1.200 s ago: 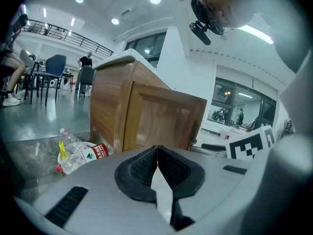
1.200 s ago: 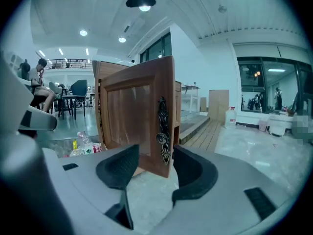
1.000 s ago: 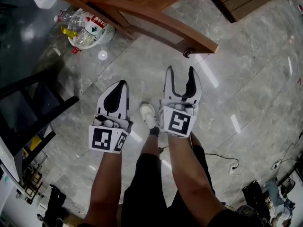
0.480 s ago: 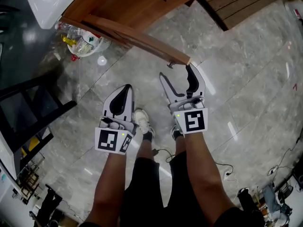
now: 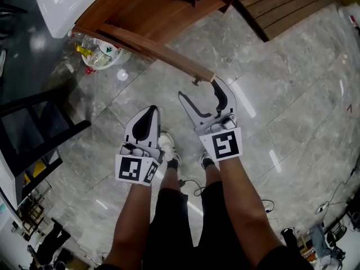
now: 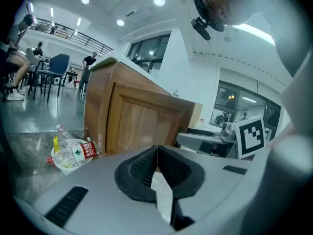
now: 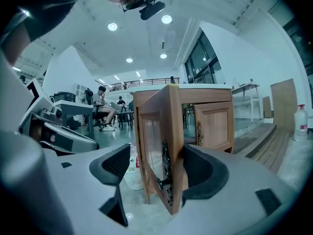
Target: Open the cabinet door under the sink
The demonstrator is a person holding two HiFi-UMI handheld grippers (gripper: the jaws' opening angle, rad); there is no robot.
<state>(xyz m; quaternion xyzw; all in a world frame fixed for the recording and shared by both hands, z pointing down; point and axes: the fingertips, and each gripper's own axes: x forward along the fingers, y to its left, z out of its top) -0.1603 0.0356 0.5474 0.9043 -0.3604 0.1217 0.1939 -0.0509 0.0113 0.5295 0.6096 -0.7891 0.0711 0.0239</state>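
Observation:
The wooden cabinet door [image 5: 152, 46] under the white sink top [image 5: 67, 4] stands swung out, and its dark metal handle [image 5: 196, 82] sits at the free edge. My right gripper [image 5: 199, 89] straddles that edge with its jaws opening. In the right gripper view the door [image 7: 159, 126] and handle [image 7: 164, 180] stand between the pads. The left pad [image 7: 110, 163] is clear of the wood, and the right pad [image 7: 205, 173] is close beside the door's edge. My left gripper [image 5: 149, 112] hangs lower left, shut and holding nothing, with its pads [image 6: 157, 165] together.
A white basket of plastic bottles [image 5: 101, 52] stands on the marble floor left of the cabinet [image 6: 142, 121]. A second closed door [image 7: 212, 124] shows further right. A dark frame [image 5: 39, 128] lies at the left, wooden boards [image 5: 292, 7] at the upper right, my feet below the grippers.
The right gripper's jaws have spread wider and it has lifted to the door's free edge by the handle. The left gripper stays shut and has shifted only a little.

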